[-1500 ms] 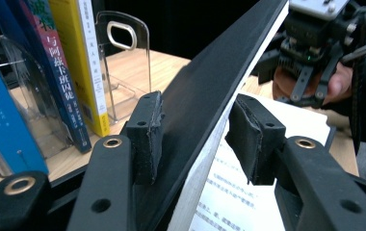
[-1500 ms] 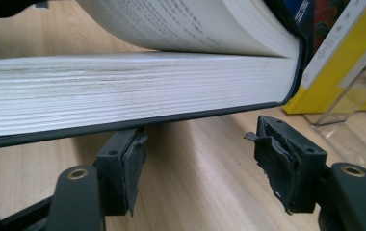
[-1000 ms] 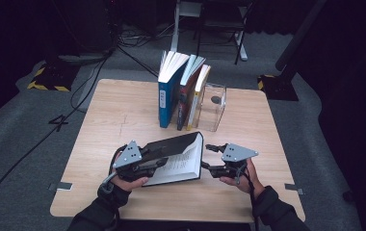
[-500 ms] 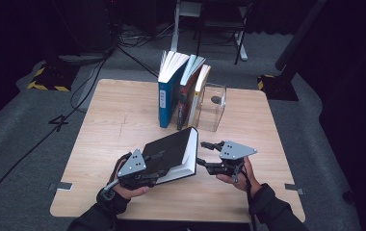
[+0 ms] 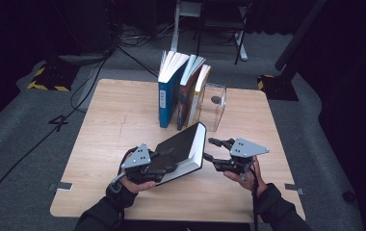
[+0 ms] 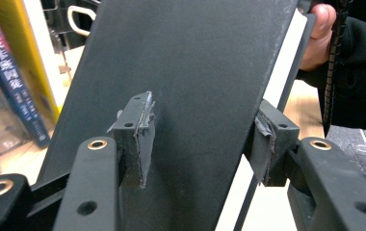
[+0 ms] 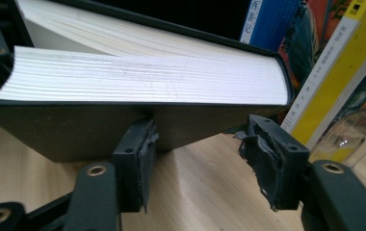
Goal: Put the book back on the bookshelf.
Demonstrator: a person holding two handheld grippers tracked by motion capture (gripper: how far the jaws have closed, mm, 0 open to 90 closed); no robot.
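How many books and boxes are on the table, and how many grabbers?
Standing books: 3 (blue book, dark book, yellow book)
Black book, held up: 1
Clear box: 1
Grabbers: 2 (left gripper, right gripper)
Total: 7

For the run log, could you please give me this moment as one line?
left tool: gripping closed black hardcover book | right tool: jaws just closing, empty, beside page edge | book: tilted above wooden table
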